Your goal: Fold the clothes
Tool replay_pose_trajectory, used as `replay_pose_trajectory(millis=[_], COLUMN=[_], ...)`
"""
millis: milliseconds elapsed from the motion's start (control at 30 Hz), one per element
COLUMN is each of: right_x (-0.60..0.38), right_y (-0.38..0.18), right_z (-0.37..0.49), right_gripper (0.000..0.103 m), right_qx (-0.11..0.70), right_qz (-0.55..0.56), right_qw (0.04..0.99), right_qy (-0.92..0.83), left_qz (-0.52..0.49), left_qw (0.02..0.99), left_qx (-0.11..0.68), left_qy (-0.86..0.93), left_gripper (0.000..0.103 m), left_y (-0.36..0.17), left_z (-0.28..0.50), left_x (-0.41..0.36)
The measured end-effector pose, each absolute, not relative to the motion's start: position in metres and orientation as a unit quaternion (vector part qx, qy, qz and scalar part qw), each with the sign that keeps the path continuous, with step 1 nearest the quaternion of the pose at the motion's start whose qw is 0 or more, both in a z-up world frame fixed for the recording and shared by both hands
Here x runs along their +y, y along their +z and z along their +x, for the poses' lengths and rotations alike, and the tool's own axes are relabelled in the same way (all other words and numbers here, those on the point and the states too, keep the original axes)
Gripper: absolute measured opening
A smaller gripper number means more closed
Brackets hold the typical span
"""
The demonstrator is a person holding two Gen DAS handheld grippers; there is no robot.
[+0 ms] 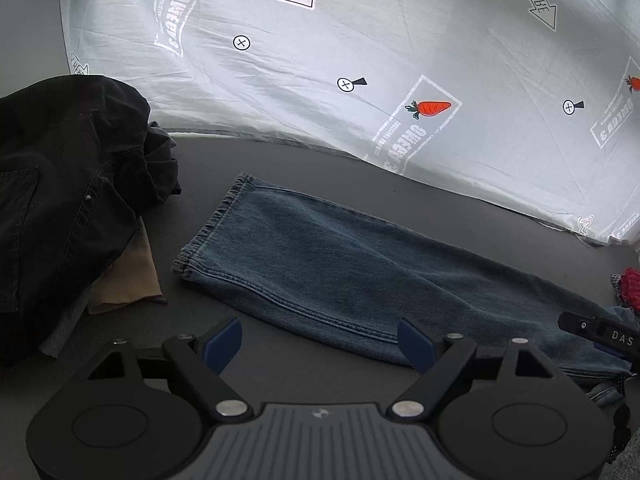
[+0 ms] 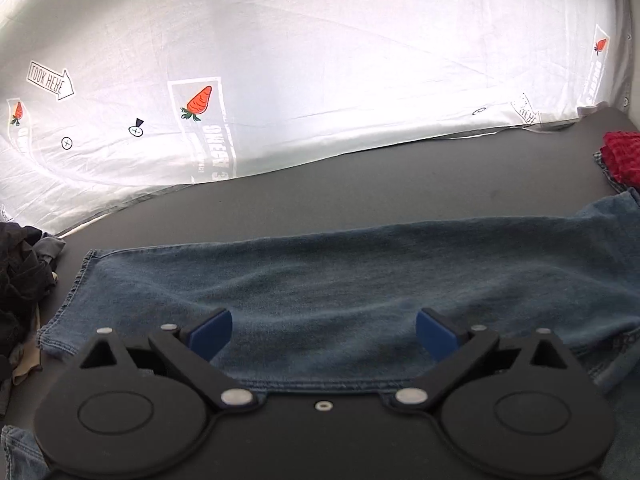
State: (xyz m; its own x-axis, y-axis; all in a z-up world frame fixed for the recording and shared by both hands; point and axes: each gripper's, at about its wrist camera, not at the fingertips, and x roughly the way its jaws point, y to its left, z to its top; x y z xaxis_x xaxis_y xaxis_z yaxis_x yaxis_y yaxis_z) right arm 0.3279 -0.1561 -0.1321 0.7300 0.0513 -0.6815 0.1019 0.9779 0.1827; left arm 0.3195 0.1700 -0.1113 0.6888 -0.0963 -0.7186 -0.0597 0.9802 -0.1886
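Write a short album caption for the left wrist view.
Open left gripper above blue jeans laid flat beside a dark clothes pile.

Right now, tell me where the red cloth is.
The red cloth sits at the far right edge of both wrist views, on the dark table, just beyond the right end of the blue jeans.
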Motion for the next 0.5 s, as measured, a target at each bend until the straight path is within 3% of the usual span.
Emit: replay_pose_trajectory(millis=[267, 500], right_x=[-0.287, -0.415], right_y=[-0.146, -0.162], right_z=[0.231, 0.163], right_gripper=[0.101, 0.100], right_qx=[0.410, 0.386], right_qz=[0.193, 0.264], right_qw=[0.889, 0.869], right_qy=[-0.073, -0.160], left_qz=[-0.138, -0.100], left_qw=[0.899, 0.900], left_qx=[0.415, 0.424], left_qy=[-0.011, -0.013], left_gripper=[0.086, 0.086], left_y=[-0.120, -0.131], left_z=[0.269, 0.223], left_x=[0.090, 0.016])
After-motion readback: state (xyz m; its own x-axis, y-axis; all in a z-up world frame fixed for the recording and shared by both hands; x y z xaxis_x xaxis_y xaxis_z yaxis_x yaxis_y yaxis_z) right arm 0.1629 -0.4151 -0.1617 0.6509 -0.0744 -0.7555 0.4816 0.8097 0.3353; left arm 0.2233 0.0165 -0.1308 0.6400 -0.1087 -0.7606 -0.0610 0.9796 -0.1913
